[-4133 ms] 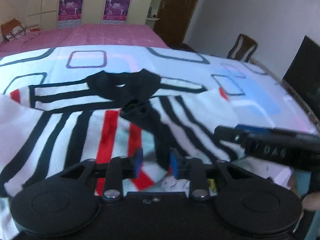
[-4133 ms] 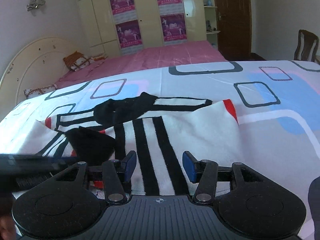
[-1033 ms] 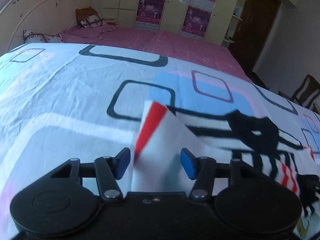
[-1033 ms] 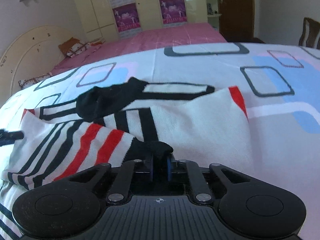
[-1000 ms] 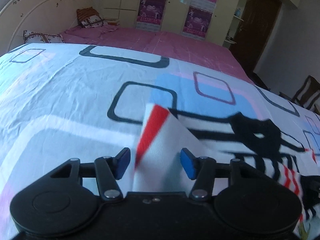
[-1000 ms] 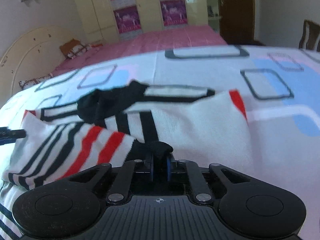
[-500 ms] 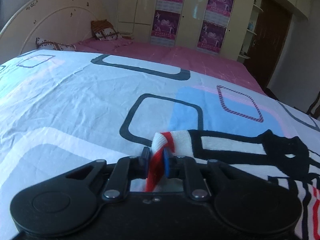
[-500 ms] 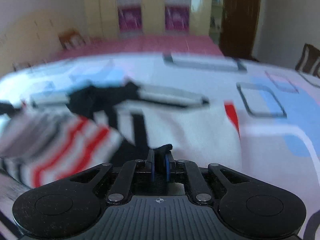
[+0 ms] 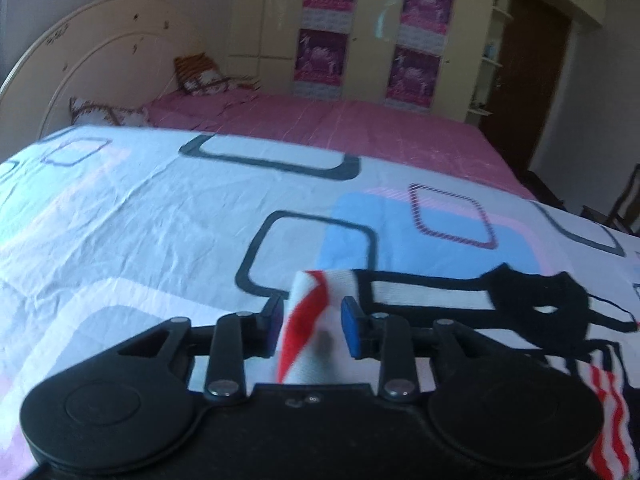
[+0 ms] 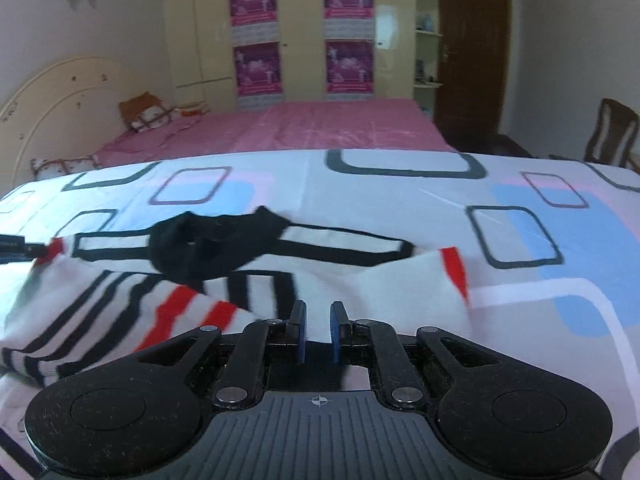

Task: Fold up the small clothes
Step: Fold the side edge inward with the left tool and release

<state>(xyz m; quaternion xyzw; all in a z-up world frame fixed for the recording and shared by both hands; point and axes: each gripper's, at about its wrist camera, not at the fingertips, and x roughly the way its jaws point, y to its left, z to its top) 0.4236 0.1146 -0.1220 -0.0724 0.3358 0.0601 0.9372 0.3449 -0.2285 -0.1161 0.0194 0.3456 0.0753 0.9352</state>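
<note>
The striped sweater (image 10: 248, 280) lies spread left to right on the bed (image 10: 400, 184), its red-tipped left sleeve end (image 9: 308, 320) standing between the part-open left claw (image 9: 308, 322); the right claw (image 10: 318, 330), nearly shut, grips nothing visible.

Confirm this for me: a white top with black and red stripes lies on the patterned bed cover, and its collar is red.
Not quite: the collar is black, not red, as the right wrist view shows. The rest holds: the white top with black and red stripes lies on the patterned bed cover.
</note>
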